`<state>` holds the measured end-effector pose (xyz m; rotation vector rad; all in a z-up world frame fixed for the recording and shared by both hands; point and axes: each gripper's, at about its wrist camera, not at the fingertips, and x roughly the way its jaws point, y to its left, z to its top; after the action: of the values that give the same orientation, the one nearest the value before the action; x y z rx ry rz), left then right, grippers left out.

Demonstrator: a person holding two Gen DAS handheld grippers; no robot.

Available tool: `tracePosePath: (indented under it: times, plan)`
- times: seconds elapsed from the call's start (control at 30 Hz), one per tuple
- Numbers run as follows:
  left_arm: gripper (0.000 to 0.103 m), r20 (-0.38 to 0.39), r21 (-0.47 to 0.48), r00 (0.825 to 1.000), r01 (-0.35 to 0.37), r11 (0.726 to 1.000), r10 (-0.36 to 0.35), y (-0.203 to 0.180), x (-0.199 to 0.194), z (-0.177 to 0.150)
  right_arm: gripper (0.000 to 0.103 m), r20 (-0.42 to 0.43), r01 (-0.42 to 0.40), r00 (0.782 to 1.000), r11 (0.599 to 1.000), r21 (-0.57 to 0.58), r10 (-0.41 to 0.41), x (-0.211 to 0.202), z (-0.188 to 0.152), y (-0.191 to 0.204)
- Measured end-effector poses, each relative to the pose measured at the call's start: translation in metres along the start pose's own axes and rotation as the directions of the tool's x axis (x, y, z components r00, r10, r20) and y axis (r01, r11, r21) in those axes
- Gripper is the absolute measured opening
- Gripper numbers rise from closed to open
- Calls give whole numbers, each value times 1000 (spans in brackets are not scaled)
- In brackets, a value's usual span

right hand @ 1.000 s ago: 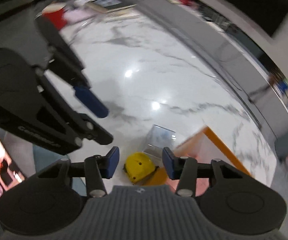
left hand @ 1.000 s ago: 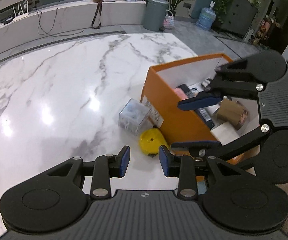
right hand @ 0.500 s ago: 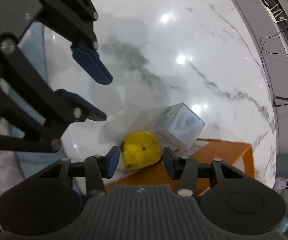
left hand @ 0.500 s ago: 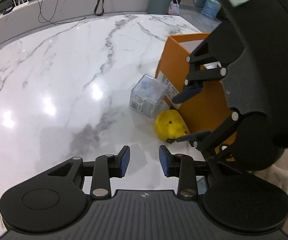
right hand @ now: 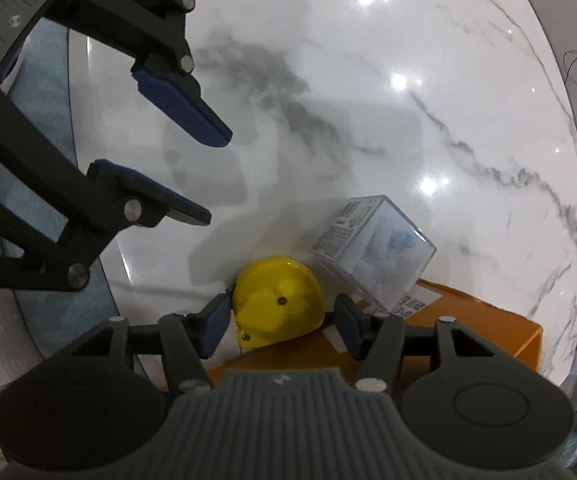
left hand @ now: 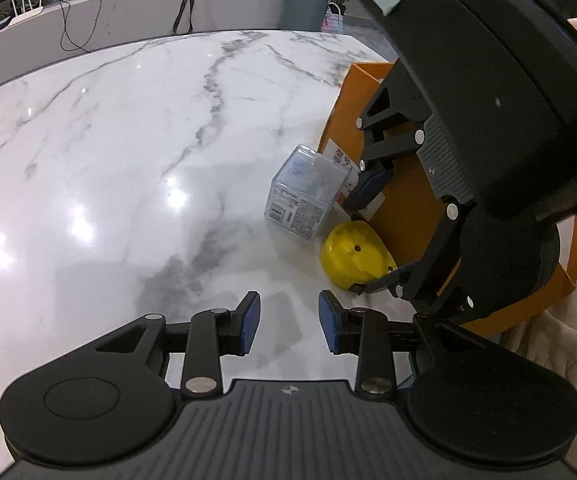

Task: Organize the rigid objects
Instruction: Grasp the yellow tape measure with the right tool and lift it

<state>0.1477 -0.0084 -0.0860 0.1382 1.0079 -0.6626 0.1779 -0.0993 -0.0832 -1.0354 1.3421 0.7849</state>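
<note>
Right gripper [right hand: 279, 326] fingers wide open, straddling yellow tape [right hand: 276, 300] beside orange box [right hand: 468, 316]; centre, then squeeze. Left gripper [left hand: 288, 322] open, empty.

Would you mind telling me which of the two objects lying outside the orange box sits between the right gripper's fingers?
The yellow tape measure, between the open right gripper; the clear plastic cube lies beyond it.

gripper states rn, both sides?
Left gripper: open, empty, over bare marble table.
Right gripper: open, fingers straddling the yellow tape measure, not clamped on it.
</note>
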Motion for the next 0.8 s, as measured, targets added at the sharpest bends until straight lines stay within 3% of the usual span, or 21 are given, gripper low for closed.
tracePosePath:
  times: [0.1,0.23,0.37,0.5,0.57,0.63,0.7,0.8]
  plan:
    - [42,-1,4,1000,-1,1000,1,-1,2,0,57,-2,-38,999,999,14,38,3,0,0]
    - [44,0,32,1000,10,999,-10,-7,1,-1,49,17,7,1000,1000,10,-7,1,0,7]
    - [42,1,28,1000,-12,1000,12,-2,-1,-1,5,96,-51,994,998,45,46,-15,5,7]
    - [42,8,-31,1000,-5,1000,6,12,-6,1,9,107,-50,993,998,49,45,-18,12,13]
    - [42,11,-30,1000,-3,1000,3,14,-8,0,32,98,-45,994,998,38,41,-18,12,13]
    - [44,11,-11,1000,3,1000,-3,12,-8,-1,44,74,-39,997,999,19,37,-17,10,11]
    - [45,5,11,1000,8,1000,-8,7,-6,-1,44,46,-35,998,999,2,34,-15,8,10]
    - [46,-4,49,1000,22,999,-22,2,-3,-3,54,3,-36,999,999,-16,36,-7,3,8]
